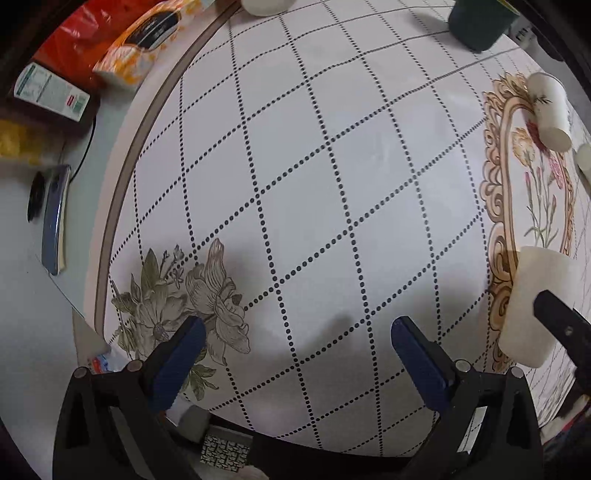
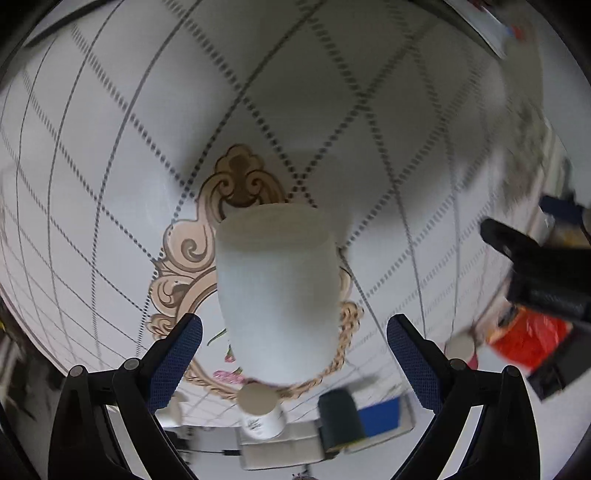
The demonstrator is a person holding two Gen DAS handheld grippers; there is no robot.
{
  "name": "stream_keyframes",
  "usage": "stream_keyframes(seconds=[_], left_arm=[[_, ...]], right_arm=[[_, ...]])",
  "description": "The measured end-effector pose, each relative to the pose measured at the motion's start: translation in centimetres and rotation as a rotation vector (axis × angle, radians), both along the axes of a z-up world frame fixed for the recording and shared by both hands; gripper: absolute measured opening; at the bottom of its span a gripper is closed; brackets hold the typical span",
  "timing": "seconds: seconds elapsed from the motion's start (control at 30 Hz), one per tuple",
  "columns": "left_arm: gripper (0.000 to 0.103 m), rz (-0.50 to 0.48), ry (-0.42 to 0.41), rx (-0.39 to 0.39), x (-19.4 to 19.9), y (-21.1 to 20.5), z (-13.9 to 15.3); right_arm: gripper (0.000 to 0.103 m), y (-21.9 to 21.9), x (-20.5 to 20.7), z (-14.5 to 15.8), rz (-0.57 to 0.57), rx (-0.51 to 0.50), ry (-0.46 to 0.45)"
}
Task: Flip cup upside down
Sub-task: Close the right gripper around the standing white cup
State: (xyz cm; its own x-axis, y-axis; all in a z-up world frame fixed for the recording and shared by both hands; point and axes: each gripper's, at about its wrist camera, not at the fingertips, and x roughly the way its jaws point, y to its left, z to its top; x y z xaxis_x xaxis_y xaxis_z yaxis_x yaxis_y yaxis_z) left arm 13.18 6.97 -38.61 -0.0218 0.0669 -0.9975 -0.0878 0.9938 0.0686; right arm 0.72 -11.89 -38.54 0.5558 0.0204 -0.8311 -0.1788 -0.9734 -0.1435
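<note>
While both grippers, left point(image 1: 295, 354) and right point(image 2: 293, 354), gape unloaded, the white cup point(image 2: 277, 295) stands on the tablecloth point(image 1: 314, 166), apart from neighbours.

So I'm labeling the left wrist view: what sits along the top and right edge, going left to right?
Red bag → orange tissue pack → dark green cup → white cup with a plant print.

Print on the box label point(image 1: 50, 92) seems too blurred to read.
</note>
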Motion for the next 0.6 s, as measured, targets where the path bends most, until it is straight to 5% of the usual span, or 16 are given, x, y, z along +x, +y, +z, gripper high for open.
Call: stream_keyframes(seconds=[0.6], left_arm=[[0.103, -0.019, 0.018, 0.001, 0.2, -0.8, -1.4]], right_arm=[[0.086, -0.6, 1.0, -3.8, 0.052, -0.06, 0.066]])
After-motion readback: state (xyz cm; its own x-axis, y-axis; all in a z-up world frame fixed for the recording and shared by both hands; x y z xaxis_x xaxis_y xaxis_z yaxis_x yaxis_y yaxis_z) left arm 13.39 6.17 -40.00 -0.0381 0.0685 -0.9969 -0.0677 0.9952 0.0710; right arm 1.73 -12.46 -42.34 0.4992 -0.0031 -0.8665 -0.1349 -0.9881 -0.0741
